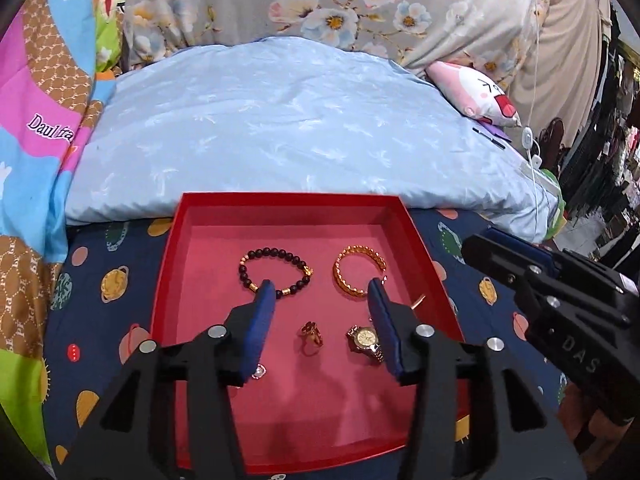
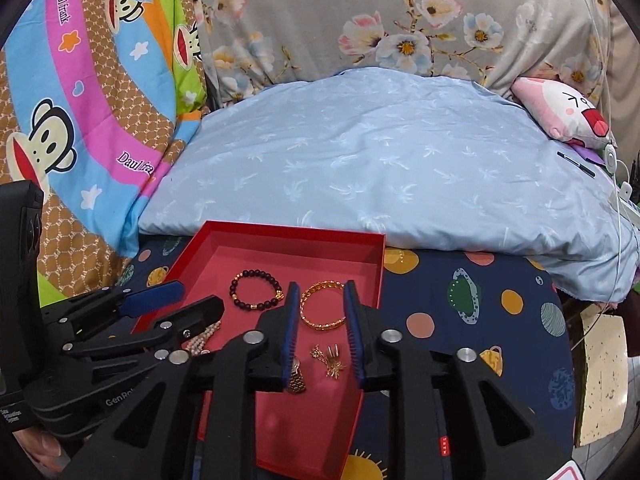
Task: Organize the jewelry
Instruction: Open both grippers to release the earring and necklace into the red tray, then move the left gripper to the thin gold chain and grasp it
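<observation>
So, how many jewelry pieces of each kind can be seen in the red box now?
Bracelets: 2, a dark bead bracelet and a gold chain bracelet
Watches: 1, a gold watch
Rings: 1, a gold ring
Pearl strings: 1
Gold earring or chain cluster: 1
Total: 6, all in the red box

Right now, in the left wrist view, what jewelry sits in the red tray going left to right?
beaded bracelet → gold ring → gold bangle. The watch sits below the bangle, so its place overlaps.
</observation>
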A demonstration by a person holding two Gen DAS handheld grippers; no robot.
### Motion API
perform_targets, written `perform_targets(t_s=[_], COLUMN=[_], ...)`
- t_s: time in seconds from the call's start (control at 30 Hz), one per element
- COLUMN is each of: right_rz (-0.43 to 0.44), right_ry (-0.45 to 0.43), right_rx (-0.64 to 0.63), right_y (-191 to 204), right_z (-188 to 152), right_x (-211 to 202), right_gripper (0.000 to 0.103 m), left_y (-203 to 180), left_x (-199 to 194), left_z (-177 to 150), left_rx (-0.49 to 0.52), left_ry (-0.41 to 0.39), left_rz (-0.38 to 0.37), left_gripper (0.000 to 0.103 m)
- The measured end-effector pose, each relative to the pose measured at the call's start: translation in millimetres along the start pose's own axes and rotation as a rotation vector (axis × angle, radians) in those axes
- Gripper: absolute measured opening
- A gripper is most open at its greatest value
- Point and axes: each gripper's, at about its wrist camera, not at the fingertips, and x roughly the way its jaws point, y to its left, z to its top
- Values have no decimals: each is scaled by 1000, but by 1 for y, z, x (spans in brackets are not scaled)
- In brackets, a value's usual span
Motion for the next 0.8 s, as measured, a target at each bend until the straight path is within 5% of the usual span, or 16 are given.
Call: perform_targets(t_s=[0.33, 0.8], right_rz=[11, -11], right_ry=[-80, -20], right_rx=[-12, -8], right_y=[14, 46], right_z=[-16, -143], right_x=[-70, -158], right_gripper=[40, 43], left_y=[8, 23], left_x=[-66, -137], left_z=[-19, -137], left_rx=[17, 18], left_ry=[-58, 24], left_rz=[51, 107], left_gripper=[52, 53])
